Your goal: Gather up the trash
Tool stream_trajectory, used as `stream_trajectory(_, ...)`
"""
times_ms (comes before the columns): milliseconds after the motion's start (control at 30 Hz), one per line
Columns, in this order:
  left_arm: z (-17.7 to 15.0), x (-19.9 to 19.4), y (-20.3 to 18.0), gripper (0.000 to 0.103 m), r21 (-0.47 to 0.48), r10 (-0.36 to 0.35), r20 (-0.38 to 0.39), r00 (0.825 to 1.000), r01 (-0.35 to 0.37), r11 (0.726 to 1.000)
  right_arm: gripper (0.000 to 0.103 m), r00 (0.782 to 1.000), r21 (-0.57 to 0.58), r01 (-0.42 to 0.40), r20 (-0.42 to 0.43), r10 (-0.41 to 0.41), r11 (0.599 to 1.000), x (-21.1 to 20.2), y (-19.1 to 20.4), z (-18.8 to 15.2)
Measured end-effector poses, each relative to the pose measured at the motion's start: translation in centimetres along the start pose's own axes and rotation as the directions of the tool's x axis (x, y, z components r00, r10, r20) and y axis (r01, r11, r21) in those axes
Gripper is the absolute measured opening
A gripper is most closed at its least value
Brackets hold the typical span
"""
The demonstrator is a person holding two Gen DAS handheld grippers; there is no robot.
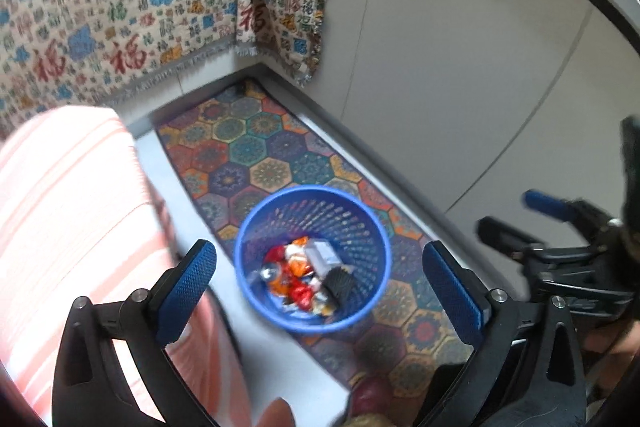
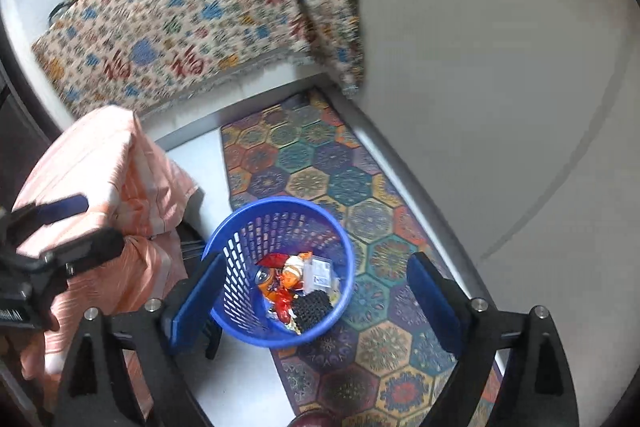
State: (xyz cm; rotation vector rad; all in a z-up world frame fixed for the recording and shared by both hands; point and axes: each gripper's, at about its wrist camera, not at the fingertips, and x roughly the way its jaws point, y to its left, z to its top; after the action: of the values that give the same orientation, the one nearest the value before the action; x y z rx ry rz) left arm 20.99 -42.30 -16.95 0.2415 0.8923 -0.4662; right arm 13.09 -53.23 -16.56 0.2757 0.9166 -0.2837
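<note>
The blue basket (image 1: 314, 259) stands on the patterned rug (image 1: 256, 147) on the floor, just beside the striped orange cloth (image 1: 68, 211); it is the reference landmark. Both units hang above the basket and point down into its mouth. The left hand-held gripper (image 1: 320, 287) is released, nothing between its jaws. The right hand-held gripper (image 2: 316, 297) is likewise released and empty. The wrappers (image 2: 294, 281) lie inside the basket, on its bottom; neither hand-held gripper is clearly nearer.
</note>
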Motion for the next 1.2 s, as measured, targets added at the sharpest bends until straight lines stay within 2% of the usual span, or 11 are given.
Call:
stream_trajectory(33, -0.3, -0.5, -0.4, 0.103, 0.008, 0.020, 0.005, 1.000, -0.020, 1.000, 0.103, 1.000, 0.014, 0.000, 0.010, 0.000, 1.000, -1.0, 0.1, -0.4)
stream_trajectory(67, -0.6, -1.2, -0.8, 0.103, 0.014, 0.038, 0.015, 0.999, -0.039, 0.999, 0.103, 1.000, 0.026, -0.005, 0.022, 0.004, 1.000, -2.1, 0.4, -0.9)
stream_trajectory(200, -1.3, -3.7, -1.4, 0.103, 0.002, 0.041, 0.034, 0.999, -0.041, 0.999, 0.103, 1.000, 0.044, -0.004, 0.031, 0.003, 0.999, -5.9, 1.4, -2.8)
stream_trajectory(300, -1.5, -4.9, -2.1, 0.103, 0.020, 0.125, 0.045, 0.991, -0.126, 0.992, 0.103, 0.999, 0.050, 0.014, 0.034, -0.016, 0.999, -8.1, 2.1, -3.8)
stream_trajectory(333, -1.6, -5.2, -2.3, 0.103, 0.025, 0.130, 0.053, 0.990, -0.132, 0.991, 0.103, 0.999, 0.044, 0.024, 0.037, -0.026, 0.999, -8.9, 2.3, -4.0)
stream_trajectory(433, -2.1, -6.5, -2.4, 0.103, 0.016, 0.098, 0.046, 0.994, -0.099, 0.995, 0.103, 0.997, 0.025, 0.050, 0.051, -0.052, 0.998, -10.8, 3.2, -4.3)
stream_trajectory(567, -2.1, -7.9, -2.5, 0.103, 0.011, 0.099, 0.031, 0.995, -0.099, 0.995, 0.103, 0.996, 0.018, 0.069, 0.056, -0.070, 0.997, -13.2, 4.0, -4.5)
stream_trajectory(867, -2.8, -9.3, -2.0, 0.103, -0.013, 0.105, 0.033, 0.994, -0.105, 0.994, 0.103, 0.998, 0.003, 0.038, 0.041, -0.038, 0.999, -15.5, 5.8, -5.0)
stream_trajectory(1200, -2.9, -9.3, -1.7, 0.103, -0.043, 0.133, 0.042, 0.990, -0.131, 0.990, 0.103, 0.999, -0.014, 0.027, 0.036, -0.027, 1.000, -15.5, 6.9, -4.9)
